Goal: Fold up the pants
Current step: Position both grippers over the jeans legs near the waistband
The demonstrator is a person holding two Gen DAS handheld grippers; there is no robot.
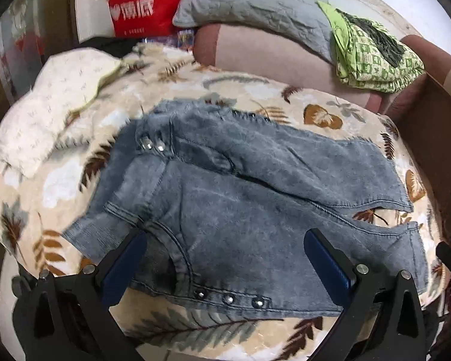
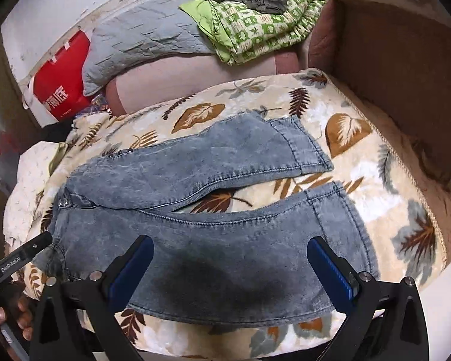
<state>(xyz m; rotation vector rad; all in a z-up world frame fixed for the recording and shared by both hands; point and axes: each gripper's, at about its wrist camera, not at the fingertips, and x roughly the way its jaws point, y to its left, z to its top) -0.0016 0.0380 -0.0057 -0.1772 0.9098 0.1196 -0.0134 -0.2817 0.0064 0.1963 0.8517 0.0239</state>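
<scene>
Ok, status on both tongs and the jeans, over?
Left tongs open, over waist end. Right tongs open, over near leg. Faded blue denim jeans flat on leaf-print blanket, legs apart, unfolded. Nothing in the way.

The faded blue denim pants lie mid-frame on the leaf-printed plush blanket; a grey quilted pillow lies behind, upper left.

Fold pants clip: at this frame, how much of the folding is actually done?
Done: the jeans lie spread flat on the leaf-print blanket, the two legs apart, with blanket showing between them. No fold is visible.
In hand: nothing gripped. The left gripper hangs open over the waist end, the right gripper open over the near leg.
Left: lay one leg over the other, then fold lengthwise.
</scene>
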